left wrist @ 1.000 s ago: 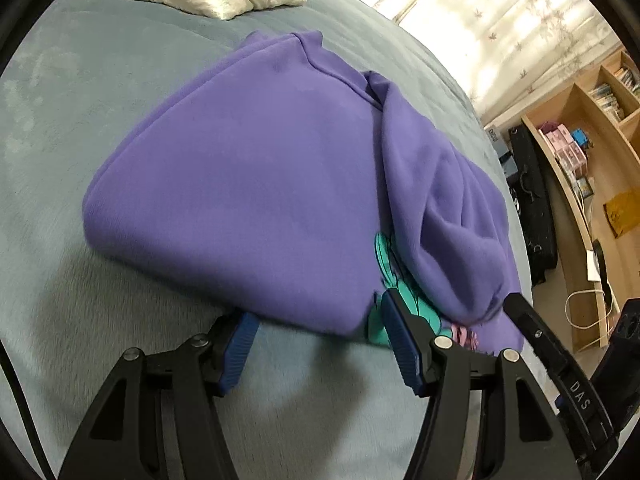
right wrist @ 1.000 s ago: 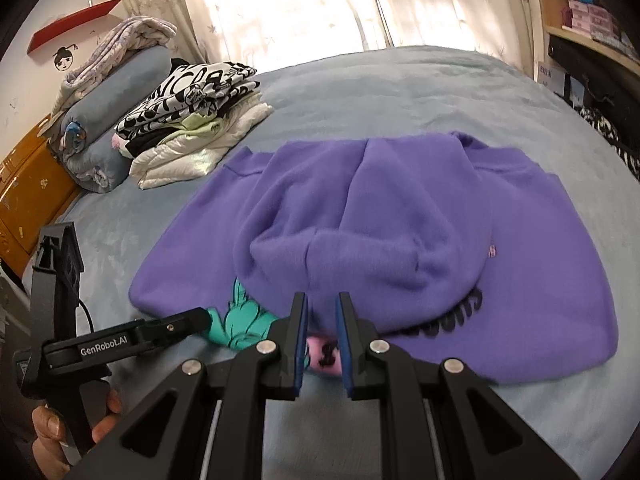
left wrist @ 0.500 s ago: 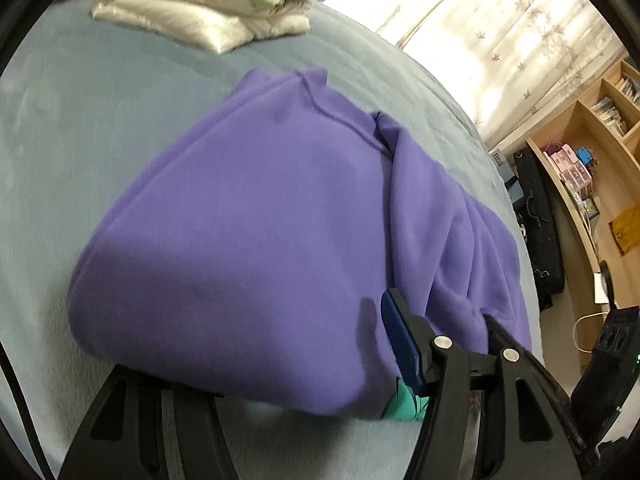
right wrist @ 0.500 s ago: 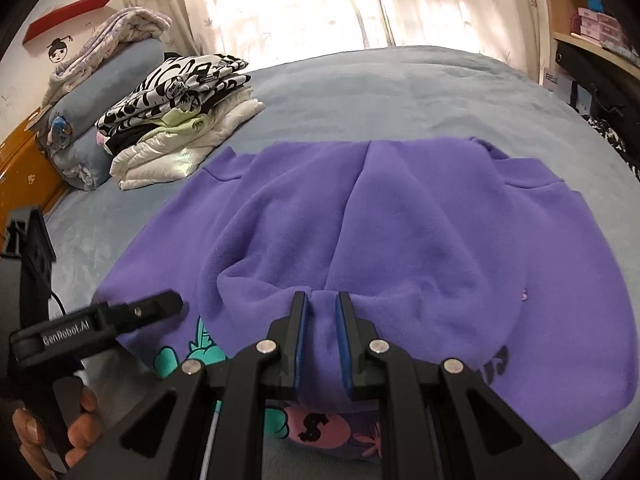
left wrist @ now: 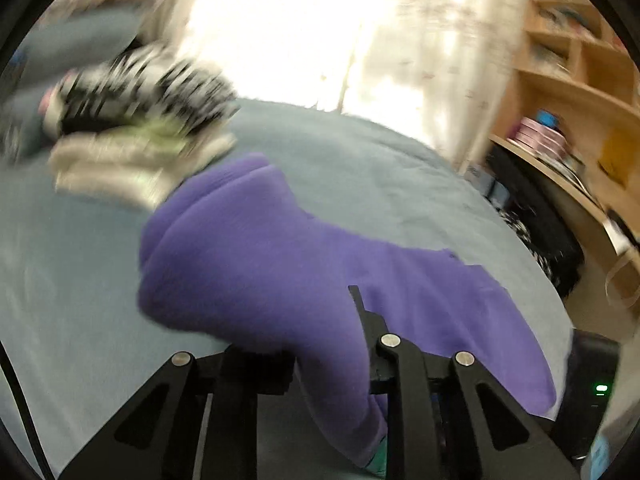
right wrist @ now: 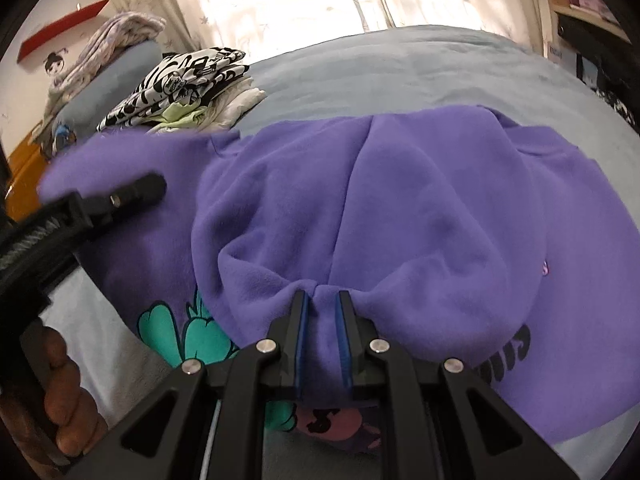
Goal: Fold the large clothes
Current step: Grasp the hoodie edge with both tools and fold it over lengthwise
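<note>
A purple sweatshirt (left wrist: 260, 248) with a teal and pink print lies on the grey-blue bed (left wrist: 360, 168). In the blurred left wrist view my left gripper (left wrist: 316, 332) is closing, with a bunched edge of the sweatshirt pinched between its fingers and raised off the bed. In the right wrist view my right gripper (right wrist: 320, 296) is shut on a fold of the sweatshirt (right wrist: 420, 200) at its near edge. The left gripper's finger (right wrist: 136, 192) shows at the left of that view, against the lifted purple edge, with a person's hand (right wrist: 60, 400) below it.
A stack of folded clothes (right wrist: 180, 84), black-and-white print on top, sits at the far left of the bed (right wrist: 380, 68), next to rolled bedding (right wrist: 112, 72). Curtained windows stand behind. Wooden shelves (left wrist: 580, 100) and dark bags line the right side.
My left gripper slid around the sweatshirt's near edge, closed on it and rose, tilting its view up toward the window. My right gripper kept its grip and sank slightly.
</note>
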`<action>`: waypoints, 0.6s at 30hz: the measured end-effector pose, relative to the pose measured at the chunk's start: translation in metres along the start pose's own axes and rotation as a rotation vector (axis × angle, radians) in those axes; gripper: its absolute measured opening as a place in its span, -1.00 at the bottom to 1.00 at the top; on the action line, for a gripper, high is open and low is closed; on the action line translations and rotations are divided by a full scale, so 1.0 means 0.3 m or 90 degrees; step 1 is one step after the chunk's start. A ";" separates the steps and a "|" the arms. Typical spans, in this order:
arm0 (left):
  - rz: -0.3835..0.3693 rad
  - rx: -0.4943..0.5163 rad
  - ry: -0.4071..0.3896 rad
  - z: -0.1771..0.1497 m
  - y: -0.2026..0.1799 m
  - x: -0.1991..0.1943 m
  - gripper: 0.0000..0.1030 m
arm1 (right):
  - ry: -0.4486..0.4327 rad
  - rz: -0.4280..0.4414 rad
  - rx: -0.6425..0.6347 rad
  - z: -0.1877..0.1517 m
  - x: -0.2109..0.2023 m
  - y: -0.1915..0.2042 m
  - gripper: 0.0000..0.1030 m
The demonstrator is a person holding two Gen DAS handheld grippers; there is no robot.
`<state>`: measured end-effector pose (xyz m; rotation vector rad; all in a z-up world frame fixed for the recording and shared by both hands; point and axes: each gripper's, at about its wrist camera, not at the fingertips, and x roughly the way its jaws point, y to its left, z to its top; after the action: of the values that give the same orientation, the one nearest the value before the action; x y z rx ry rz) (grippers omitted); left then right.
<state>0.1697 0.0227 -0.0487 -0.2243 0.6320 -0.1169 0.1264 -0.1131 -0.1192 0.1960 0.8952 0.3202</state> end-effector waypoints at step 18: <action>-0.109 0.352 0.001 -0.050 -0.637 -0.042 -0.63 | 0.020 0.143 0.220 -0.118 -0.164 -0.308 -0.73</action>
<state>0.1430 -0.1628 -0.0067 0.2568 0.5593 -0.4489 0.0876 -0.2157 -0.1324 0.6146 0.9583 0.3767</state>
